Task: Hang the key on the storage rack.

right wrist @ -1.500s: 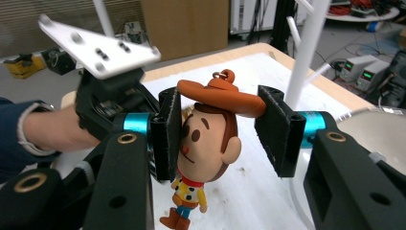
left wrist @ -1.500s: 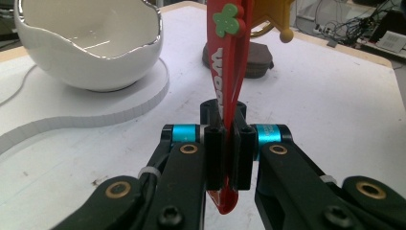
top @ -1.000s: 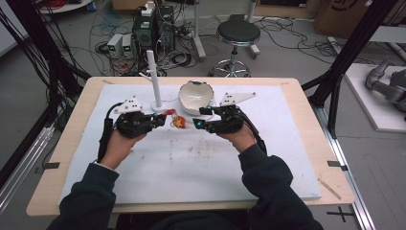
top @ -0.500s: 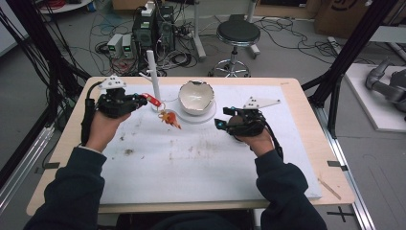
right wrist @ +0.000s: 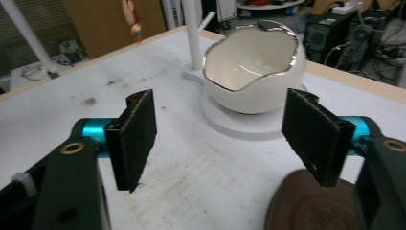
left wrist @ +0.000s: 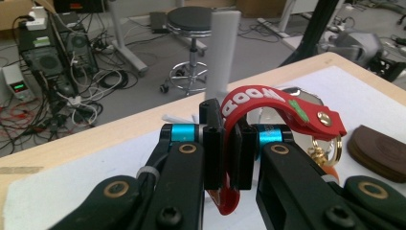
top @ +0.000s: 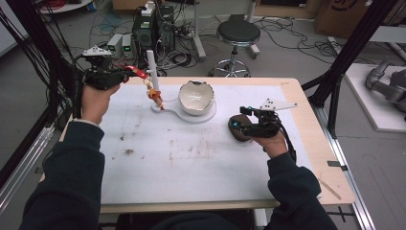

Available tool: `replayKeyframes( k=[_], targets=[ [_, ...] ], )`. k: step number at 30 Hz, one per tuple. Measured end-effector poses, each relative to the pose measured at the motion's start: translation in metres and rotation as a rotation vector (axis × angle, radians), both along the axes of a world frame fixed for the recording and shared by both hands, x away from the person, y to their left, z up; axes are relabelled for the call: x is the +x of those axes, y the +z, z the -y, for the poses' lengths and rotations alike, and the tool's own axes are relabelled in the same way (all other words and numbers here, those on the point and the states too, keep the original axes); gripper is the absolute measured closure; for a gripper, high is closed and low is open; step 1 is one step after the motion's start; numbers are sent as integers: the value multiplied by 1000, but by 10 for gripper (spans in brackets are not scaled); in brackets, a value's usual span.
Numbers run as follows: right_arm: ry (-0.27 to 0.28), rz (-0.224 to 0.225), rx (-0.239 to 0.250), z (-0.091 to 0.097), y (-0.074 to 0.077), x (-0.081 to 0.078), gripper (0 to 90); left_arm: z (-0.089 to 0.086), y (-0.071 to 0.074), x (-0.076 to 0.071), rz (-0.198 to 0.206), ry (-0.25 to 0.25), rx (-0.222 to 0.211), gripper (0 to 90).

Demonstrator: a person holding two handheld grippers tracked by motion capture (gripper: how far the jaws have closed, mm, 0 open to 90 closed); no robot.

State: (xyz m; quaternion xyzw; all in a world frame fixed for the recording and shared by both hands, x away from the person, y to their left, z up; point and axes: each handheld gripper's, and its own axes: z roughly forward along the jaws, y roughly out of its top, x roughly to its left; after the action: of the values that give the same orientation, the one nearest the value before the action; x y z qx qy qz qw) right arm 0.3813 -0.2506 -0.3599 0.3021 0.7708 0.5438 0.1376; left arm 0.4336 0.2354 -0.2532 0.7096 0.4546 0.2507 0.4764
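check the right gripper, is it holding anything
No, the right gripper is open, its pads wide apart with only bare table between them.

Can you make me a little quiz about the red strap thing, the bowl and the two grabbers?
1. True or false: the left gripper has its jaws closed on the red strap.
2. Which thing stands on the white stand? A) a blue cup B) the white bowl with a wavy rim C) a stack of books
3. Fill in the gap: the jaws of the right gripper are wide ____, with nothing between them.

Key: 1 true; 2 B; 3 open.
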Motion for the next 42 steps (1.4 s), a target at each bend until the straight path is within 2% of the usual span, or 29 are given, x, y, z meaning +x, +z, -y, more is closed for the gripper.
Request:
replayKeyframes(
  k=[2,7,13,16,22,25,32,34,37,39,42],
  targets=[
    [-10,-1,-6,4,-1,-1,265,0,2,4,1,13,3,855],
    [-34,-3,-10,13,-4,-1,260,1,3,18,-24,37,15,854],
    [-42,-8,-12,17,-6,-1,260,1,2,31,-35,56,-9,854],
    [-44,-15,-10,19,-8,-1,261,-1,-2,37,-49,69,-26,854],
    [-40,-20,-9,20,-8,-1,261,0,-11,46,-70,87,-26,852],
    [-34,-24,-15,18,-9,-1,260,-1,-16,50,-81,108,-46,852],
    [-23,-30,-16,17,-10,0,262,-8,-36,52,-109,146,-67,837],
    [-24,-29,-13,17,-11,0,264,-10,-43,52,-126,148,-68,833],
    [-25,-35,-16,17,-11,-1,264,-8,-52,50,-127,138,-77,820],
    [-25,-34,-16,17,-11,-1,264,-9,-57,48,-124,139,-87,782],
    [-27,-29,-17,17,-11,-1,264,-12,-64,40,-106,150,-104,662]
  ],
)
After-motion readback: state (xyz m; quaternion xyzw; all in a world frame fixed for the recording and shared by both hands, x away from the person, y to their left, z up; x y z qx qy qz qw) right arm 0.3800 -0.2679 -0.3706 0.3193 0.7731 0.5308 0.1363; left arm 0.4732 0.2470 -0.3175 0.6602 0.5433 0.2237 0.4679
